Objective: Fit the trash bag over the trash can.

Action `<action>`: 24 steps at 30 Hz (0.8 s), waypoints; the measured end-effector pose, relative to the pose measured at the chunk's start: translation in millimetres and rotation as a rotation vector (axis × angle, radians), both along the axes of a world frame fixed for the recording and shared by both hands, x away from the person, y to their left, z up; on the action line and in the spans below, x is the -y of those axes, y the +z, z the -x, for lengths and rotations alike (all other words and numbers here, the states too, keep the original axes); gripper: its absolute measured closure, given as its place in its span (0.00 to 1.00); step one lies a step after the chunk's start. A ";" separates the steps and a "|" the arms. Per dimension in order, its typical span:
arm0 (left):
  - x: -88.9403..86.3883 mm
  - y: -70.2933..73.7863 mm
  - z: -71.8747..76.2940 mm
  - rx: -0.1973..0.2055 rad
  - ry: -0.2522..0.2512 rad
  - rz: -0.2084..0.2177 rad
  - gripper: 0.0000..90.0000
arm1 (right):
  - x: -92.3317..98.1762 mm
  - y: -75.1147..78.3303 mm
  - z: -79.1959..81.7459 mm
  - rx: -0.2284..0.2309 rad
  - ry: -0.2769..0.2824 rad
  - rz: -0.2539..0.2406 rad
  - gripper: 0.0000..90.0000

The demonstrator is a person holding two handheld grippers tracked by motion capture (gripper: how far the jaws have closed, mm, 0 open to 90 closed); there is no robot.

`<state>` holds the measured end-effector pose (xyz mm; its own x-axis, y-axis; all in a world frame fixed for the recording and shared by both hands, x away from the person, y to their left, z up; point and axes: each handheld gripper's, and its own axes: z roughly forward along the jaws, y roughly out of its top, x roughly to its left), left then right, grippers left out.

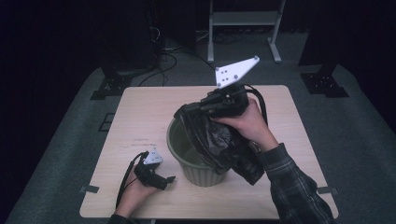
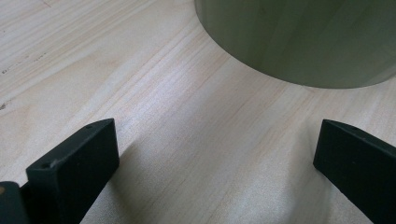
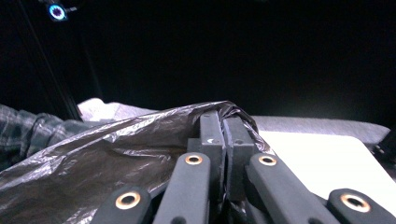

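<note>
My right gripper (image 3: 223, 135), jaws pinching the black bin liner (image 1: 215, 135), could tip the unheld green bin (image 1: 198, 170); left gripper (image 1: 161, 179) jaws wide.

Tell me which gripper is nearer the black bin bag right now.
Right. The right gripper is clamped on the black bin bag above the green bin. The left gripper rests open on the table, left of the bin, apart from the bag.

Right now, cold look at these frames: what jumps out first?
The black bin bag, pinched shut in the right gripper and draped over the far and right rim of the green bin at mid-table. Then the left gripper, fingers wide apart, low over the light wooden table just left of the bin.
</note>
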<state>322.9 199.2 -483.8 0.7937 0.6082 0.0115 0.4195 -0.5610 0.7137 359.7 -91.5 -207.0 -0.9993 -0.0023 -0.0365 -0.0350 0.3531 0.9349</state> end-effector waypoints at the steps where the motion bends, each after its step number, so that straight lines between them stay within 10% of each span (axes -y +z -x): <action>1: -0.1 0.0 0.0 0.000 -0.001 0.001 0.00 | -5.2 1.5 -3.0 0.002 0.005 -0.005 0.99; 24: 0.0 -0.1 0.2 -0.001 -0.012 0.003 0.00 | -93.9 6.0 -60.1 -0.069 0.104 -0.030 0.99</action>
<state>322.8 199.2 -483.9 0.8009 0.5987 0.0092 0.4134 -0.5641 0.7148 419.9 2.4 -201.1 -0.9939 -0.1059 0.0311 -0.0048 0.3224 0.9466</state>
